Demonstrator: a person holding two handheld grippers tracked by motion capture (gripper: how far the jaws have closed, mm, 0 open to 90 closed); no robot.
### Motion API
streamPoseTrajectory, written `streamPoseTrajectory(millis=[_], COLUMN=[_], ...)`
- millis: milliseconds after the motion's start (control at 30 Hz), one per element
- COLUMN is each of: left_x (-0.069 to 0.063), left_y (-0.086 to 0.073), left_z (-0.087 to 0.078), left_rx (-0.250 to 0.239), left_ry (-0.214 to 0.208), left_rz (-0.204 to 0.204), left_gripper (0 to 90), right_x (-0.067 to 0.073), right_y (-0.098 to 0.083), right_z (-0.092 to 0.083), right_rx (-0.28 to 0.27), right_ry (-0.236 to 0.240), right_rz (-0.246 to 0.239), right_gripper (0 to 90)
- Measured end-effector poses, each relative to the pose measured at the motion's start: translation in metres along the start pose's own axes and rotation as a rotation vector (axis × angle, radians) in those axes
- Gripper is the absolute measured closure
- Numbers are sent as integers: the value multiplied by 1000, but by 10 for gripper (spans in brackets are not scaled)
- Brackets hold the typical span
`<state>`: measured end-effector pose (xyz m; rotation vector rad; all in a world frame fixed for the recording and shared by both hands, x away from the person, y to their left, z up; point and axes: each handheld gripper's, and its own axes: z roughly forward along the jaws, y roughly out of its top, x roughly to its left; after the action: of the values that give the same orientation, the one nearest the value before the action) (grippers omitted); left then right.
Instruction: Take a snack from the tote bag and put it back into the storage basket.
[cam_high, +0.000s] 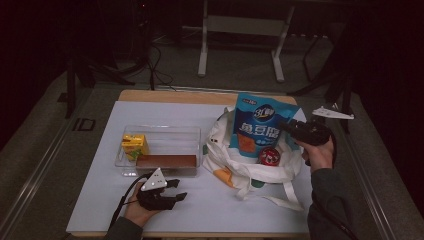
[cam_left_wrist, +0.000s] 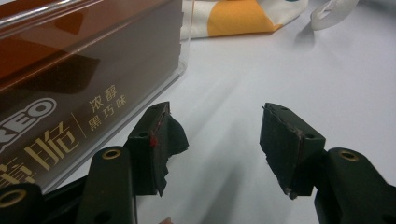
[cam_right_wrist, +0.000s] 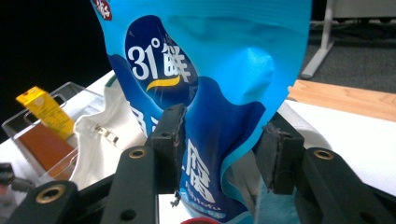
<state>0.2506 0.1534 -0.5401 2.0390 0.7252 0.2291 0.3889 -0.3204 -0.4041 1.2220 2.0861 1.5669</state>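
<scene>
A blue snack pouch (cam_high: 260, 122) stands upright in a white tote bag (cam_high: 250, 172) at the table's right. My right gripper (cam_high: 286, 126) is shut on the pouch's right edge. In the right gripper view the pouch (cam_right_wrist: 210, 70) is creased between the two jaws of the right gripper (cam_right_wrist: 219, 144). A red round lid (cam_high: 270, 156) shows inside the bag. My left gripper (cam_high: 176, 190) rests open near the front edge, just in front of a clear plastic box (cam_high: 160, 129). The left gripper (cam_left_wrist: 215, 135) has nothing between its jaws.
The clear box holds a yellow carton (cam_high: 135, 145) and a long brown packet (cam_high: 166, 161). A white mat (cam_high: 210, 210) covers the wooden table (cam_high: 170, 96). The bag's straps (cam_high: 280, 197) trail toward the front right. A metal stand (cam_high: 240, 30) is on the floor behind.
</scene>
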Motion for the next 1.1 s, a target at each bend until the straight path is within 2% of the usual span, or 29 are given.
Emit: streamPoseTrajectory(millis=[133,233,333,467,533,633,800,967,1100], left_x=[0,0,0,0,0,0,0,0,0], left_y=[0,0,0,0,0,0,0,0,1], left_z=[0,0,0,1,1,1,1,1,1], left_rx=[0,0,1,4,7,7,8,12,16], left_ry=[-2,-3,-4,-6,-5,-4,-6,-7,-5], left_rz=[-3,-2,-2,-2,1,2,2,3,5], left_gripper=[435,433,432,431,430,430,428,427,427], right_x=[-7,-7,-5,-2,-3,-5,-7,-4,-2], right_y=[-1,-2,1,3,3,3,4,6,5], right_z=[6,12,15,18,19,22,26,26,27], right_rx=[-6,-1,-24,-39,-53,-64,-49,-43,-45], right_ry=[27,39,47,67,76,57,39,67,122], right_rz=[45,52,52,59,79,87,84,72,99], right_gripper=[556,549,545,592,596,566,564,681,792])
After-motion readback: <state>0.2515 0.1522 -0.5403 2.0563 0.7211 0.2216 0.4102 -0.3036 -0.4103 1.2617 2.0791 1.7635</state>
